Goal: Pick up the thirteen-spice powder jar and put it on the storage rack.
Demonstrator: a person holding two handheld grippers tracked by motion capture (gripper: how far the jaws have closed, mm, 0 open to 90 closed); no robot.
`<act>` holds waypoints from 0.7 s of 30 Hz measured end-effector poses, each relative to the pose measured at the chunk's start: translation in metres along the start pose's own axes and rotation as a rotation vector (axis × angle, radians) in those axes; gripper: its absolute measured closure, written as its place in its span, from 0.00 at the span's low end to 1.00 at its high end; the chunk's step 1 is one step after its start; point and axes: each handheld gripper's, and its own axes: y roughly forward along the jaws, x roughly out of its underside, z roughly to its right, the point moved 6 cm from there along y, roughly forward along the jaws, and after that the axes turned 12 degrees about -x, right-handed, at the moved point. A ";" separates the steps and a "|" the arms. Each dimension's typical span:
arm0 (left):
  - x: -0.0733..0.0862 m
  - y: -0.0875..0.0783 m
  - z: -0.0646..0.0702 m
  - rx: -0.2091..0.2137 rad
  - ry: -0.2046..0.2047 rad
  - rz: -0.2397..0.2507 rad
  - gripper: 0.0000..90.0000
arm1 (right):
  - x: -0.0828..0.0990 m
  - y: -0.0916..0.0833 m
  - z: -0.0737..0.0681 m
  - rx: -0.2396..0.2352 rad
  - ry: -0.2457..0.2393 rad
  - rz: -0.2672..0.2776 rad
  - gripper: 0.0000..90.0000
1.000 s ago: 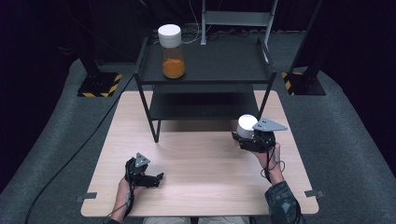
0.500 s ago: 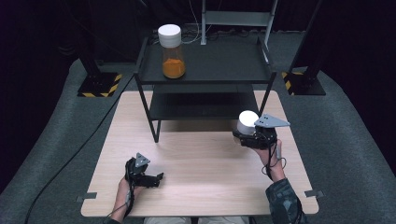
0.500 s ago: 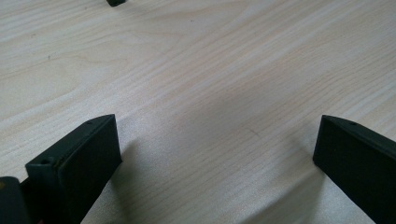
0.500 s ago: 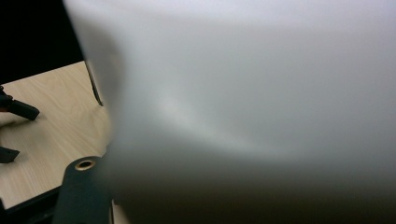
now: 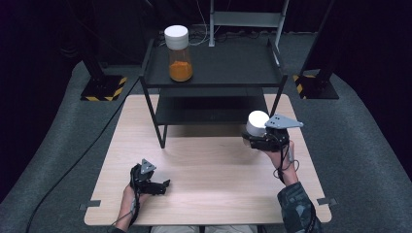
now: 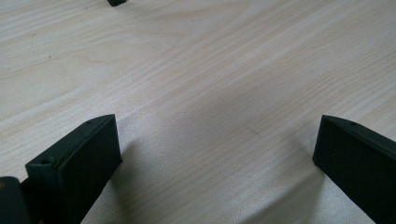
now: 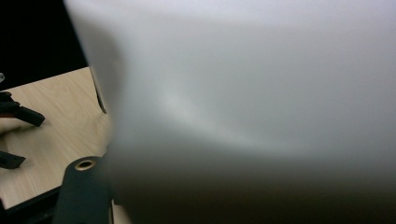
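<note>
Two tongs at work over a pale wooden tabletop (image 5: pixel 209 165). Right tongs (image 5: pixel 252 138) clenched on a white-capped jar (image 5: pixel 256 122), held upright above the tabletop's right side, just in front of a black two-tier shelf (image 5: pixel 214 82); grey three-cornered plate on top, a hand beneath. From the right gripper view, jar's white surface (image 7: pixel 243 93) pressed close against the lens, one black jaw showing at lower left. Left tongs (image 5: pixel 163 185) released, jaws wide apart with bare wood between them in the left gripper view, low over the tabletop near its front left edge, well apart from the jar. On the shelf's upper tier, at its left, a second jar (image 5: pixel 178 53) with white lid and orange contents, upright.
</note>
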 end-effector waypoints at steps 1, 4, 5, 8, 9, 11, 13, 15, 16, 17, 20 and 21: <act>0.000 0.000 0.000 0.000 0.000 0.000 0.00 | -0.001 0.000 0.000 0.000 -0.002 -0.001 0.33; 0.000 0.000 0.000 0.000 0.000 0.000 0.00 | -0.003 -0.001 0.001 -0.004 -0.005 0.001 0.33; 0.000 0.000 0.000 -0.001 -0.001 0.000 0.00 | -0.003 -0.001 0.001 -0.006 -0.004 0.001 0.33; 0.000 0.000 0.000 -0.001 -0.001 0.000 0.00 | -0.007 -0.001 0.001 -0.007 -0.015 -0.007 0.33; 0.000 0.000 0.000 -0.001 0.000 0.000 0.00 | -0.008 -0.002 0.001 -0.007 -0.015 -0.009 0.33; 0.000 0.000 0.000 -0.001 0.000 0.000 0.00 | -0.009 -0.002 0.001 -0.009 -0.016 -0.009 0.33; 0.000 0.000 0.000 -0.001 0.000 0.000 0.00 | -0.012 -0.003 0.001 -0.022 -0.023 -0.015 0.33; 0.000 0.000 0.000 -0.001 -0.001 0.000 0.00 | -0.014 -0.003 0.001 -0.021 -0.029 -0.018 0.33; 0.000 0.000 0.000 -0.001 -0.001 0.000 0.00 | -0.014 -0.003 0.001 -0.021 -0.029 -0.018 0.33; 0.000 0.000 0.000 -0.001 0.000 0.000 0.00 | -0.015 -0.004 0.001 -0.023 -0.031 -0.014 0.33; 0.000 0.000 0.000 -0.002 0.000 0.000 0.00 | -0.018 -0.005 0.001 -0.023 -0.034 -0.012 0.33; 0.000 0.000 0.000 -0.002 0.000 0.000 0.00 | -0.019 -0.005 0.001 -0.023 -0.036 -0.012 0.33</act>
